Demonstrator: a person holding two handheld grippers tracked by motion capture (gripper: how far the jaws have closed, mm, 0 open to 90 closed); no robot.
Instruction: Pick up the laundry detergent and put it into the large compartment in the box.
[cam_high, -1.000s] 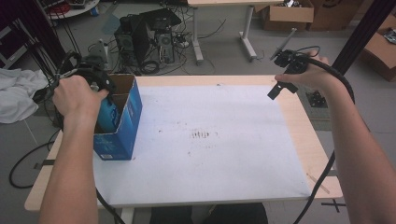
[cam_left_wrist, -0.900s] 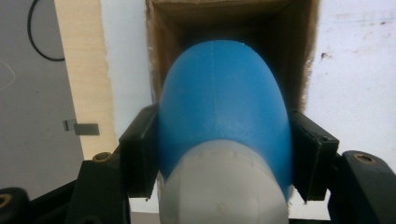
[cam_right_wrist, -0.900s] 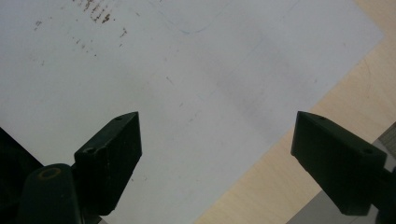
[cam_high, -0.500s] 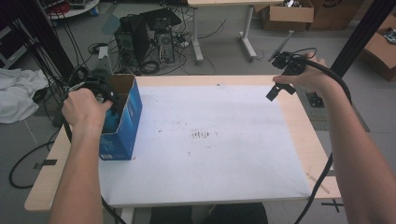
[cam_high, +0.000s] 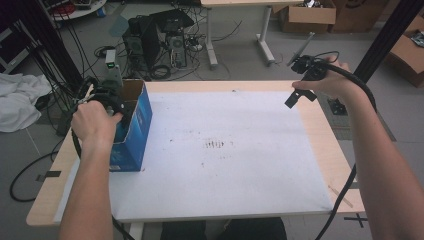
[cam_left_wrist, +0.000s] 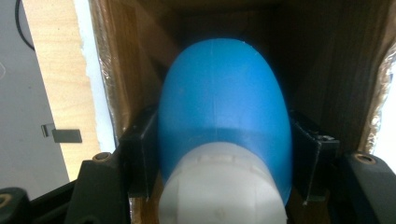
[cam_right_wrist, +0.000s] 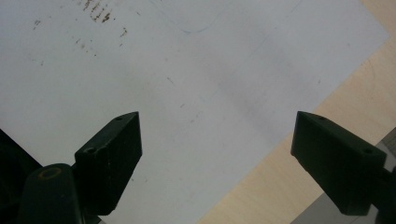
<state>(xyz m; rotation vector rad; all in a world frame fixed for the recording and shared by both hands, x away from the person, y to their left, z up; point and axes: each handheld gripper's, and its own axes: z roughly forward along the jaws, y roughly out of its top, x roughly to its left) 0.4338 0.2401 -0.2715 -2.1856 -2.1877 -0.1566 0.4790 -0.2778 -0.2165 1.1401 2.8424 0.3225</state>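
The blue bottle with a white cap (cam_left_wrist: 224, 116) sits clamped between the left gripper's (cam_left_wrist: 224, 158) jaws, pointing lengthwise down into the blue cardboard box (cam_high: 132, 125) at the counter's (cam_high: 320, 150) left edge. The right gripper (cam_right_wrist: 217, 158) hangs released, well apart.

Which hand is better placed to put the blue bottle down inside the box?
The left. Its tool is shut on the blue bottle and already reaches into the blue cardboard box. The right tool is open with nothing between its jaws, over the far right edge of the white sheet.
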